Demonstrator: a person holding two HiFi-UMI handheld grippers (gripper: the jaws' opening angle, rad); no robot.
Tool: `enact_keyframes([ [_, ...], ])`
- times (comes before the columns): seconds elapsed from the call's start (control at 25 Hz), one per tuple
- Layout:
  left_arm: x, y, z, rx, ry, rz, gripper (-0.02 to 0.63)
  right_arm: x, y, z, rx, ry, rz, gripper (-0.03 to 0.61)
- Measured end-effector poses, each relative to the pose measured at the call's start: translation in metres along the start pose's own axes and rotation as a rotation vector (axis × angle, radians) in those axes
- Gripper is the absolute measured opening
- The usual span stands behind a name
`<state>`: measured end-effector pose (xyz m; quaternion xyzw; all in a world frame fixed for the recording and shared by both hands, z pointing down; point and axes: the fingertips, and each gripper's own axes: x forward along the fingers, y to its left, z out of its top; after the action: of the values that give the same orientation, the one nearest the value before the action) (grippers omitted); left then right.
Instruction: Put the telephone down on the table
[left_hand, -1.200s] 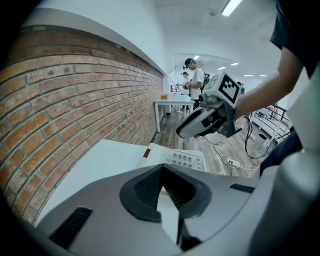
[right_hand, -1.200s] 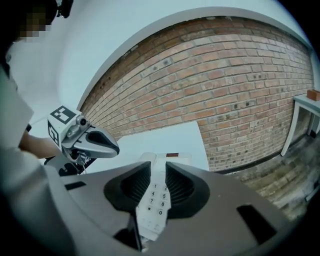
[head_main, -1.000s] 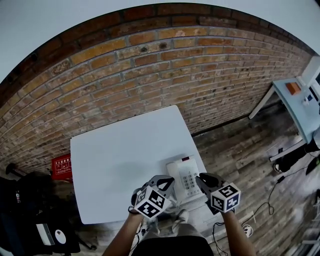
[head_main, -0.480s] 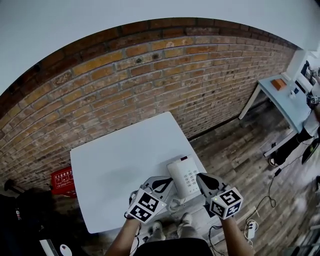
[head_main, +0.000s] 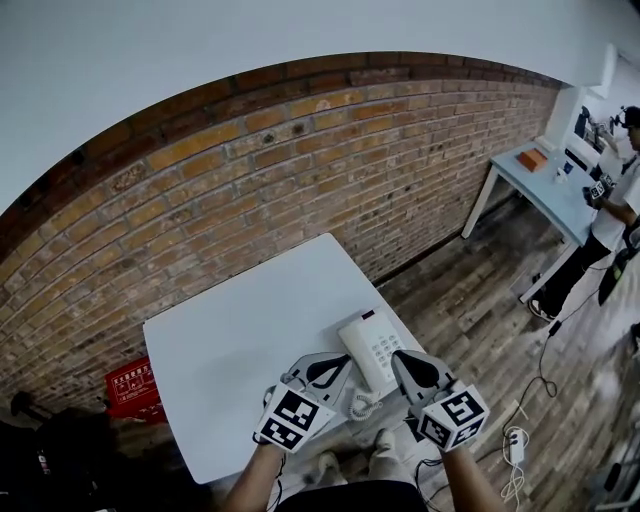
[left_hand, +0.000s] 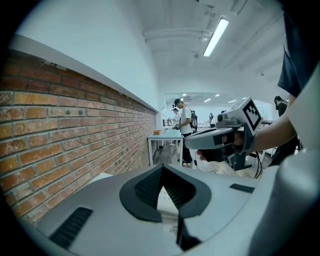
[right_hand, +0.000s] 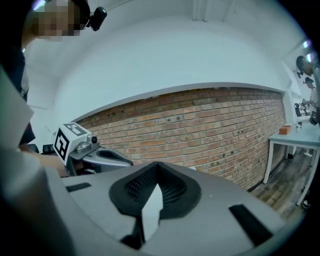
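Observation:
The white telephone (head_main: 372, 345) lies flat on the white table (head_main: 240, 330), near its front right corner. Its coiled cord (head_main: 362, 405) curls at the table's near edge. My left gripper (head_main: 342, 362) hovers just left of the phone's near end, shut, with nothing in it. My right gripper (head_main: 400, 360) sits at the phone's near right side, also shut and empty. In the left gripper view the shut jaws (left_hand: 161, 169) point past the right gripper (left_hand: 225, 135). The right gripper view shows its own closed jaws (right_hand: 157, 166), with the left gripper (right_hand: 85, 150) beside them.
A brick wall (head_main: 300, 170) runs behind the table. A red crate (head_main: 130, 385) stands on the floor at the left. A second table (head_main: 545, 185) with a person (head_main: 615, 215) beside it is at the far right. Cables (head_main: 515, 445) lie on the wooden floor.
The head view has swung, so the table and wall sit differently in the picture. Both grippers stay at the telephone's near end. The telephone has not moved on the table.

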<state>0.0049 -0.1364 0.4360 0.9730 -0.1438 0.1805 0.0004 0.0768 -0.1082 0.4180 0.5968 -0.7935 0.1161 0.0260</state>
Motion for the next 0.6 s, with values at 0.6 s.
enact_keyframes([
  [0.6,-0.02,-0.018,0.027,0.016,-0.099,-0.047,0.008,-0.021,0.036,0.02,-0.044,-0.087,-0.018,0.012],
])
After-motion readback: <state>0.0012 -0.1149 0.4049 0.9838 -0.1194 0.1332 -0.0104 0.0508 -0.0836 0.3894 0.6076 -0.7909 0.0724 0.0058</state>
